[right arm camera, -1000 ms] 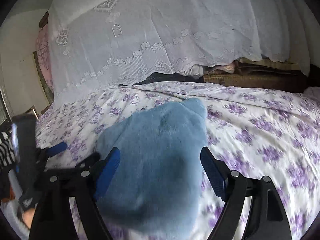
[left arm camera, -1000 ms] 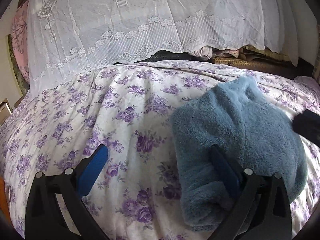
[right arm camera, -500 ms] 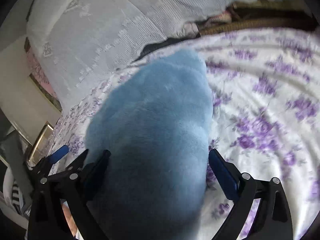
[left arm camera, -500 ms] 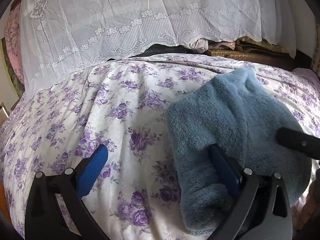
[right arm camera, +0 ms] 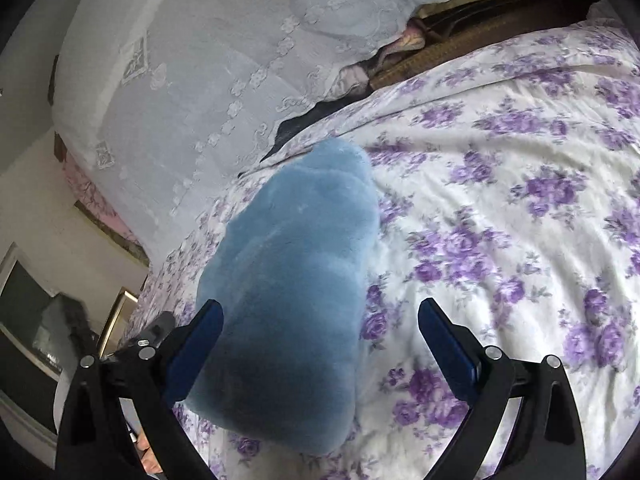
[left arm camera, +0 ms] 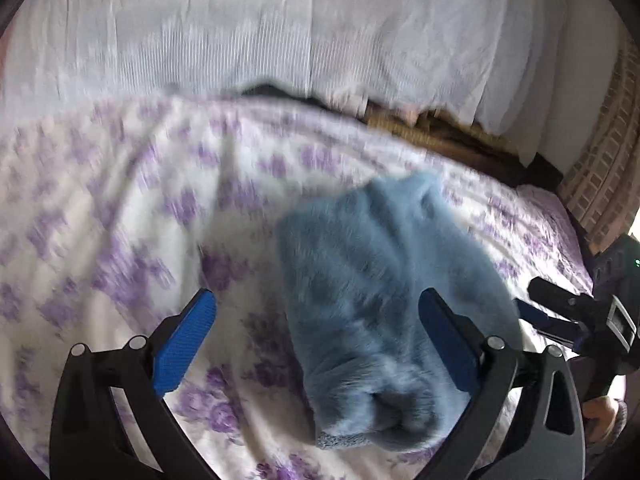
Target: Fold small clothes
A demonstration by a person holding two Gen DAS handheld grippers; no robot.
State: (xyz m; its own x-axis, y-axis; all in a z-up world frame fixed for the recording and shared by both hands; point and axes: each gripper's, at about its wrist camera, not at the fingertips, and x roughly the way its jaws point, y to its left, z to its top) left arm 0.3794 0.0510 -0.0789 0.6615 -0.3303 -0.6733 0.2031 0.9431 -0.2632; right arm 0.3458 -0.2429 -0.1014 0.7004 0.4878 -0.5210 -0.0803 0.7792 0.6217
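A fluffy blue garment [left arm camera: 384, 280], folded into a thick bundle, lies on the floral bedspread [left arm camera: 120, 220]. My left gripper [left arm camera: 316, 300] is open above its near end; the bundle fills the right half of the gap and the right finger [left arm camera: 444, 336] lies over it. In the right wrist view the same garment [right arm camera: 296, 280] sits between the wide-apart jaws of my right gripper [right arm camera: 320, 308], close against the left pad [right arm camera: 196, 344], with a gap to the right pad. The right gripper [left arm camera: 560, 308] also shows at the left view's right edge.
A white lace cloth [right arm camera: 200, 80] hangs over the headboard behind the bed. Brown folded bedding [right arm camera: 480, 20] lies under its edge. A wicker piece [left arm camera: 600, 184] stands at the far right. A person's hand [left arm camera: 600, 416] holds the right gripper's handle. Framed pictures [right arm camera: 120, 312] lean beside the bed.
My right gripper's jaws have spread wider, and it has rolled and sunk closer over the blue garment. The left gripper has turned, so its view has swung and blurred; it stays open.
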